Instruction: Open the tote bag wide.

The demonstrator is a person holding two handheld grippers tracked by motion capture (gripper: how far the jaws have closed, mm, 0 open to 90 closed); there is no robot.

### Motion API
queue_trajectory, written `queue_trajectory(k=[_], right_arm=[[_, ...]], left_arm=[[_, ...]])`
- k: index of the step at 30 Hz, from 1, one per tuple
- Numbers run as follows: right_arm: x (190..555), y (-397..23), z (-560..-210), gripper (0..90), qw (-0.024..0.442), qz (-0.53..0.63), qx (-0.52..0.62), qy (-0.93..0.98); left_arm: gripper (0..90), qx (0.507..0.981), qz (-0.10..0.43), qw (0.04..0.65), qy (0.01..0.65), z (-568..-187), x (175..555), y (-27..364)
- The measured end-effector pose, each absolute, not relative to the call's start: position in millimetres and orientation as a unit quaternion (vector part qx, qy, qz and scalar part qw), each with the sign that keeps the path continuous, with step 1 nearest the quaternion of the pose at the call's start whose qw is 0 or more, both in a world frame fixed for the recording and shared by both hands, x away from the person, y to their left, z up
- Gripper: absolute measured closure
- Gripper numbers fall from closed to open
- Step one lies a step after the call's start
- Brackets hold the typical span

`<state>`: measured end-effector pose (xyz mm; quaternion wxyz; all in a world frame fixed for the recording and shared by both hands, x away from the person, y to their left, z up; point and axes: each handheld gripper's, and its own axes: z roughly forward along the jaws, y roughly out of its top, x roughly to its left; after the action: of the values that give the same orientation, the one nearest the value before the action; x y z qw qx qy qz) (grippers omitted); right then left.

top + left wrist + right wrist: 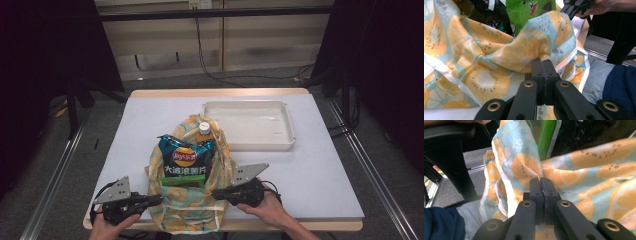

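At the near edge of the white table (320, 165), a cloth bag printed with orange and kiwi slices on pale blue (186, 210) lies open toward the person. Left of the bag's mouth, the left gripper (159, 199) is clenched on the fabric; the left gripper view shows its jaws pressed together with the cloth (499, 62) pinched at their tips. Right of the bag's mouth, the right gripper (215, 192) is likewise clamped on the bag's edge, the cloth (524, 170) caught between its closed jaws. Inside the bag, a blue crisp packet with a yellow logo (185, 157) stands above a green packet (182, 181). Beyond them, at the bag's far end, sits a bottle with an orange cap (203, 129). Behind the bag to the right lies a cream rectangular plastic tray (287, 142).
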<state>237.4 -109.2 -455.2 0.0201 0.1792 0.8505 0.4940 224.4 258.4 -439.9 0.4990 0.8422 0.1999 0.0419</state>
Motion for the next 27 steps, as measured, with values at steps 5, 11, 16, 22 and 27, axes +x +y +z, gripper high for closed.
queue_trajectory(k=[5,11,16,22,27], right_arm=[[238,-109,-462,87.8,0.021,0.485,0.18,0.855],[238,-109,-467,86.9,0.023,0.474,0.179,0.862],[240,-108,-473,87.4,0.015,0.465,0.183,0.866],[242,-107,-482,87.6,0.012,0.445,0.187,0.876],[240,-109,-479,78.7,0.01,0.453,0.183,0.872]], left_arm=[[90.0,0.854,0.036,0.477,0.207,-448,230,257],[90.0,0.861,0.034,0.462,0.212,-453,232,255],[90.0,0.87,0.02,0.444,0.213,-458,236,250],[90.0,0.876,0.009,0.432,0.214,-463,240,249],[85.4,0.866,0.015,0.451,0.215,-459,238,255]])
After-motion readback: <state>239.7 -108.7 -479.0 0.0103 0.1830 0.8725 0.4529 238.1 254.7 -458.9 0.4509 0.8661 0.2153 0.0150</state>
